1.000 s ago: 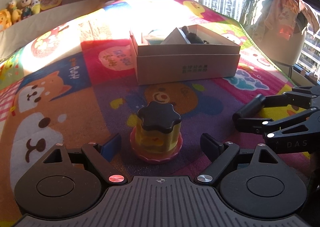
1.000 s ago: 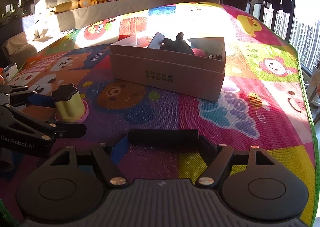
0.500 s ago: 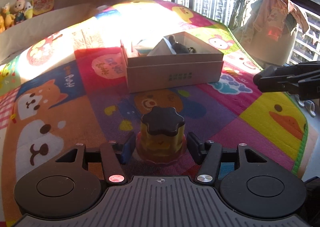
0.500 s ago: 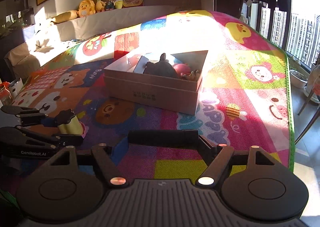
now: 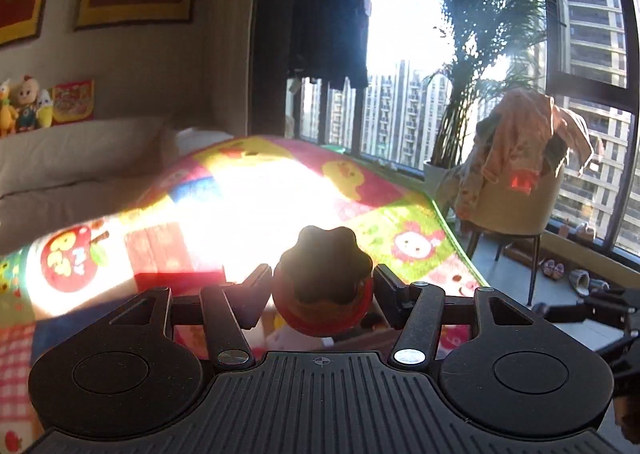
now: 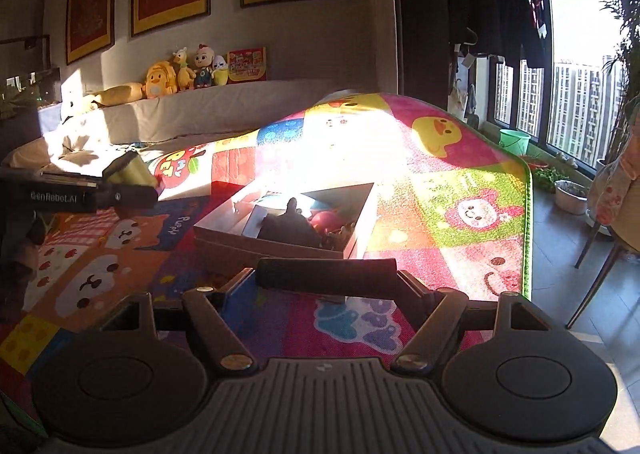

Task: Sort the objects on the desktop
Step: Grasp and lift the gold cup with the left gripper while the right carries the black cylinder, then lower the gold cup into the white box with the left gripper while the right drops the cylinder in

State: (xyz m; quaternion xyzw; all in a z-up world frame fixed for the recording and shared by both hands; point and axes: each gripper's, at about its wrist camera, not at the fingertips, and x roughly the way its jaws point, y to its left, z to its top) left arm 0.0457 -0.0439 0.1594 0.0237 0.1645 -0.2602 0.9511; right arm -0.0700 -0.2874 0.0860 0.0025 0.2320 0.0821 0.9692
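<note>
Left claw point(image 5: 322, 288) pinching yellow toy jar with black scalloped lid and red base point(image 5: 322, 290), raised above patchwork play mat point(image 5: 400, 221); right claw point(image 6: 326, 280) clamped on black cylindrical bar point(image 6: 326, 273). Open cardboard box point(image 6: 280, 244) ahead of right claw, already part-filled; carry jar level over a free corner, lower inside walls, then release.

Yellow toy jar point(image 5: 322, 294) with black scalloped lid and red base sitting clamped between left gripper point(image 5: 322, 290) fingers, hanging above play mat. Open cardboard box point(image 6: 296, 230) resting on mat, holding dark plush, pink ball, white card, small bits.
</note>
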